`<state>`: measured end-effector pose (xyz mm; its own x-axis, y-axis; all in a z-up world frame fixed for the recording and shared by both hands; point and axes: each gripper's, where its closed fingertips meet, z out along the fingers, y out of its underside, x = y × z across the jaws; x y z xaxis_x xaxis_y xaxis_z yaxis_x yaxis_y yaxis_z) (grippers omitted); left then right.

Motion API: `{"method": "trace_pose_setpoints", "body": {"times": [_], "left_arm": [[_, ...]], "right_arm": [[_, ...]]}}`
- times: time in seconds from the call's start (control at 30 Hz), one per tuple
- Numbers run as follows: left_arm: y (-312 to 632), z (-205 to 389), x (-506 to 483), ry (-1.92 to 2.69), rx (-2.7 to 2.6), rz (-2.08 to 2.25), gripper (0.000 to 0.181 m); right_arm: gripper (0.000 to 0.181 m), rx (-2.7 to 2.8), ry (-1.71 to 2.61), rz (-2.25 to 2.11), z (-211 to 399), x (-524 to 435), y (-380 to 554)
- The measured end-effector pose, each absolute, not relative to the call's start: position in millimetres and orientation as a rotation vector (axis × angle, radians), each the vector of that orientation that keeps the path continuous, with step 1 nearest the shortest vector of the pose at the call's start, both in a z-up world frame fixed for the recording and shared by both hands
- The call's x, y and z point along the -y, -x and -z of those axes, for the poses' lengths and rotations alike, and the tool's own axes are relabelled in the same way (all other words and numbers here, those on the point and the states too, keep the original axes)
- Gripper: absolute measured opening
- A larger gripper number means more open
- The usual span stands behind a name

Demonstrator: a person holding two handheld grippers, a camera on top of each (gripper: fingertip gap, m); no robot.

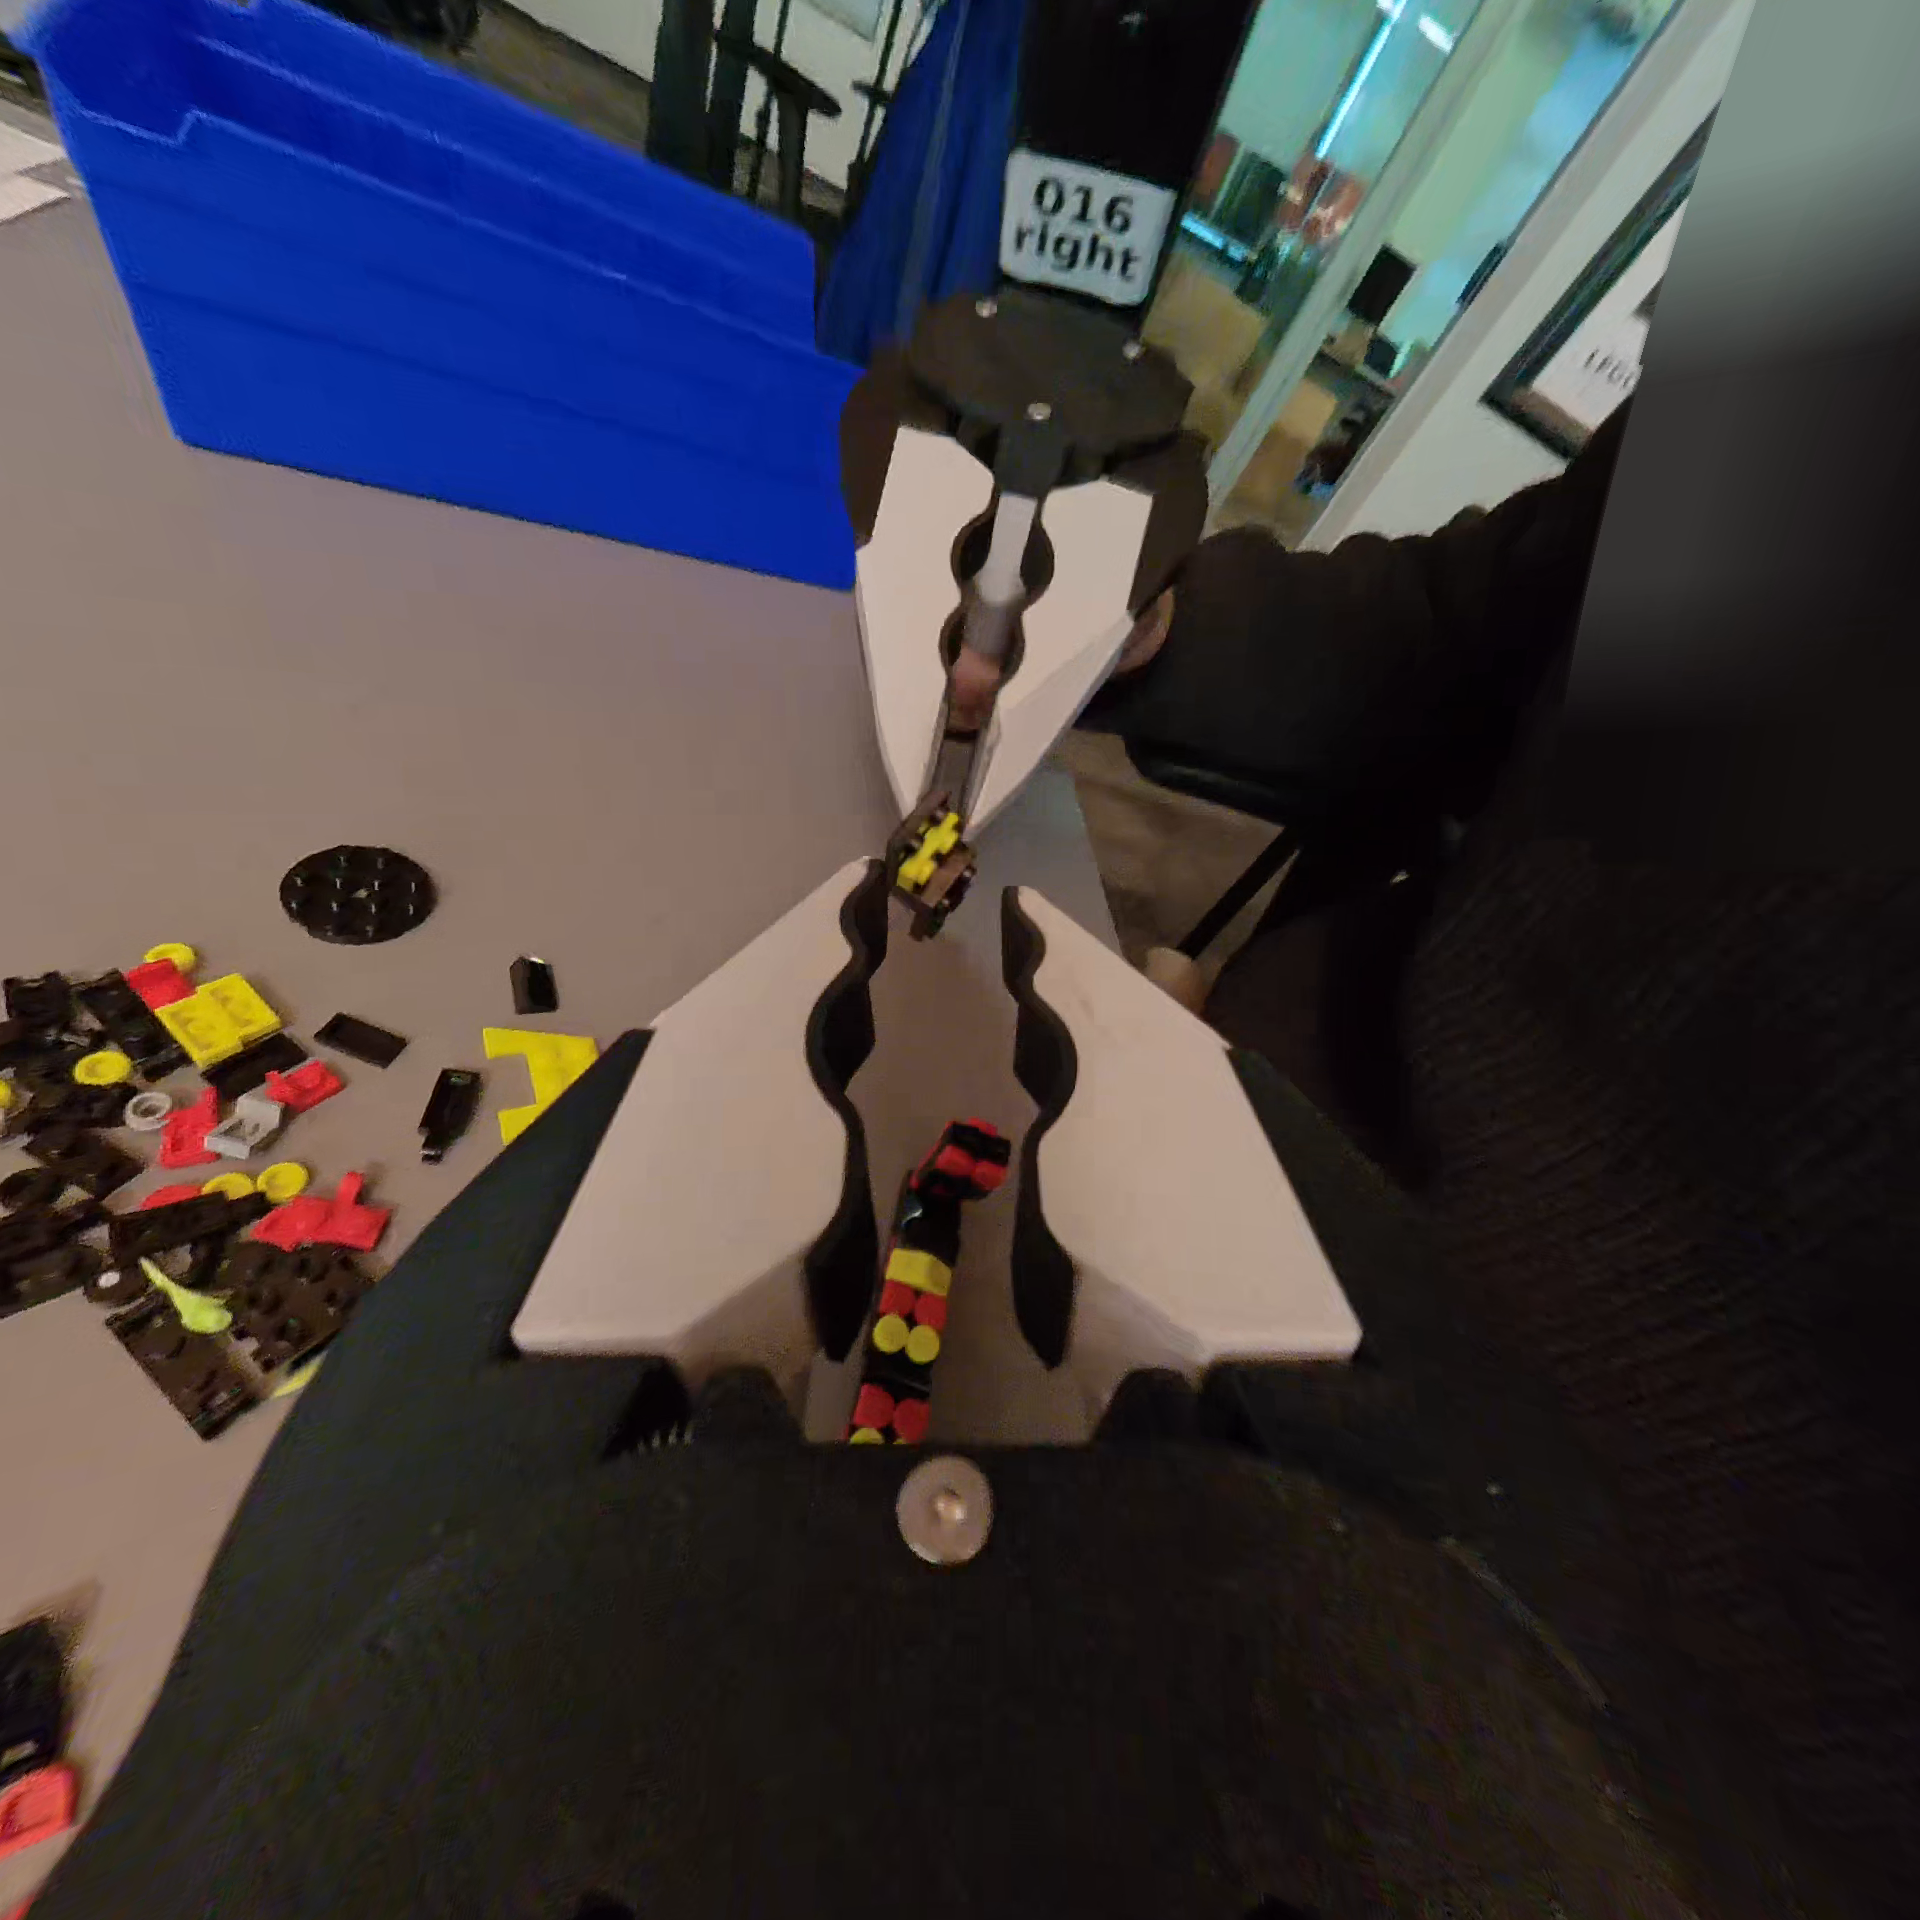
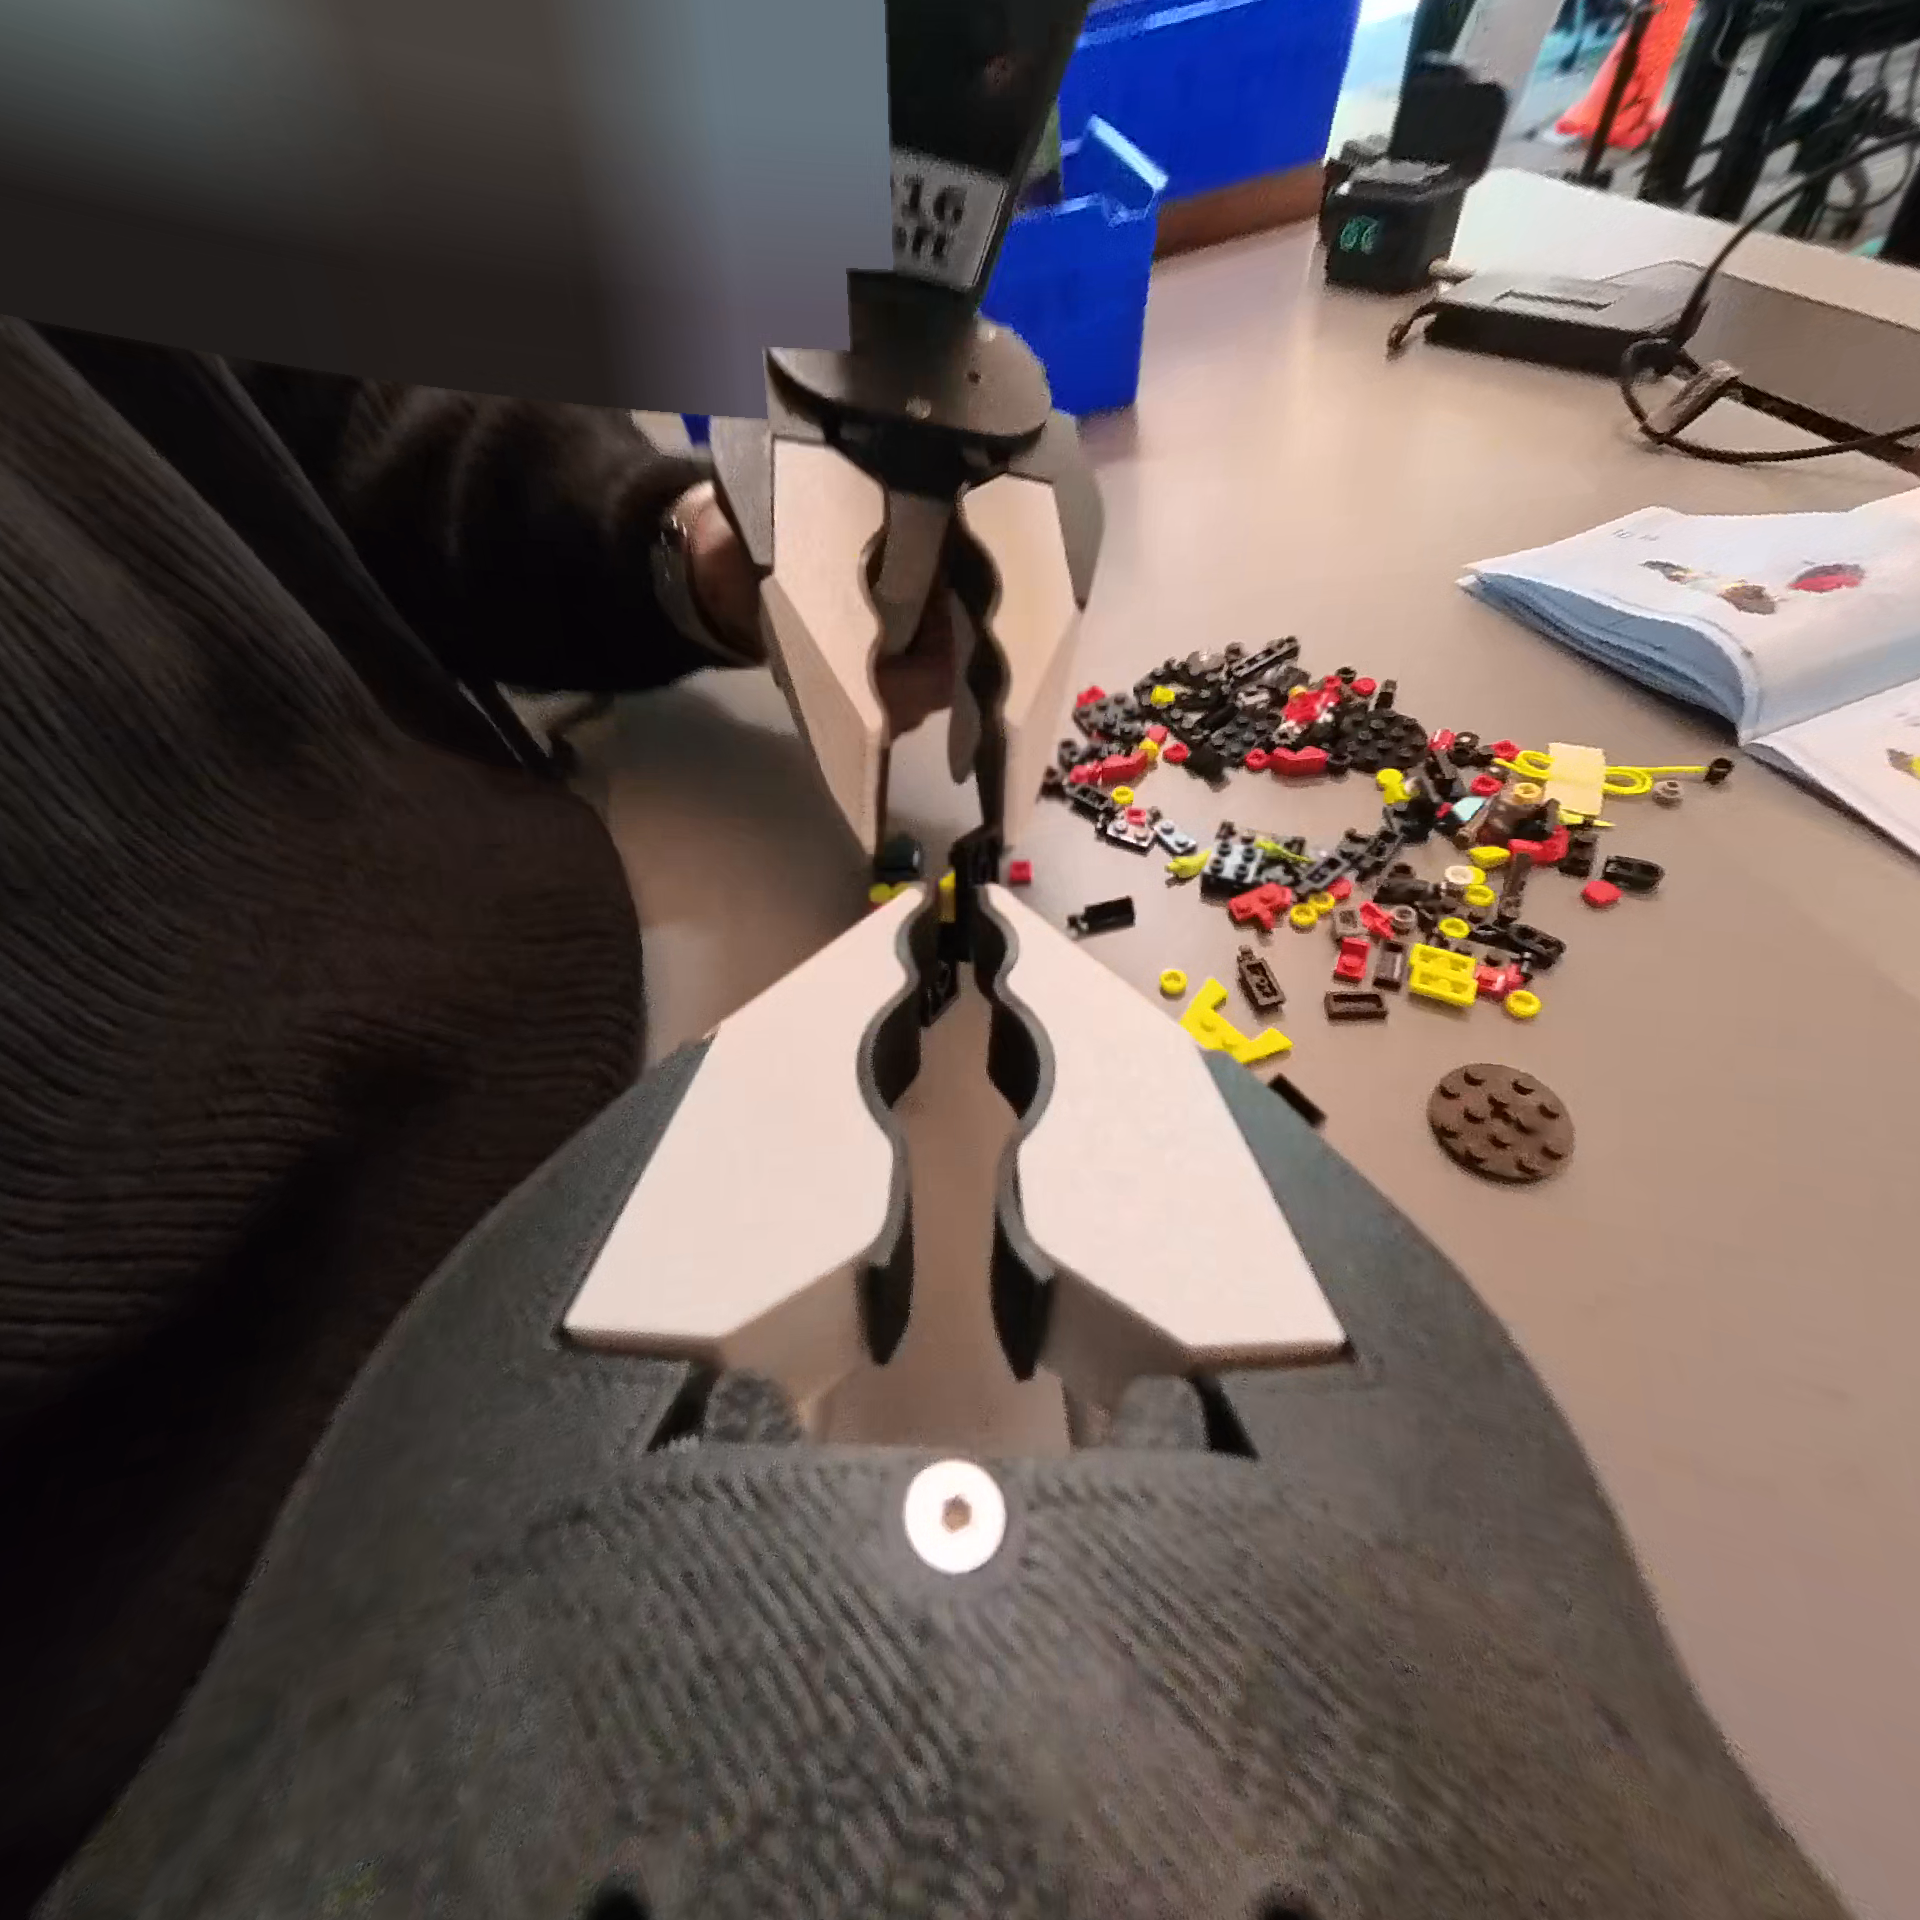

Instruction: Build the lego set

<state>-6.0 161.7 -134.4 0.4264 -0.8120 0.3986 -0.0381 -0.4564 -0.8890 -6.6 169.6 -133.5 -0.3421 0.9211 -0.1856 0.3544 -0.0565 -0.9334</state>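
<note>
My right gripper (image 2: 961,896) is shut on a small yellow and black lego piece (image 2: 954,904). In the left wrist view it (image 1: 940,805) comes down from above with that piece (image 1: 932,857) at its tips. My left gripper (image 1: 940,891) is open, its tips on either side of the held piece. A long black, red and yellow lego assembly (image 1: 920,1288) lies between its fingers, on the table below. In the right wrist view the left gripper (image 2: 930,831) points down near the table's edge.
Loose black, red and yellow pieces (image 2: 1351,831) lie spread on the grey table (image 2: 1299,468), also in the left wrist view (image 1: 156,1143). Nearby are a round black plate (image 2: 1501,1124), an open instruction booklet (image 2: 1714,613), a blue bin (image 1: 416,291) and a black box with cables (image 2: 1387,223). My left and right fingertips are right by each other. From either gripper's tips it is about 15 cm to the round black plate (image 2: 1501,1124).
</note>
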Motion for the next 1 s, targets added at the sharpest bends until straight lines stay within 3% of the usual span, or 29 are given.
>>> {"method": "trace_pose_setpoints", "body": {"times": [0.23, 0.37, 1.0], "left_arm": [[2, 117, -154, 1.707, -0.681, 1.303, 0.014], [-2, 112, -145, 1.669, -0.741, 1.324, 0.005], [-4, 111, -141, 1.653, -0.754, 1.368, 0.008]], "right_arm": [[0.003, 1.553, 1.379, -1.835, 112, -159, 5], [0.004, 1.623, 1.339, -1.864, 114, -147, 3], [0.004, 1.624, 1.286, -1.917, 107, -143, -2]]}}
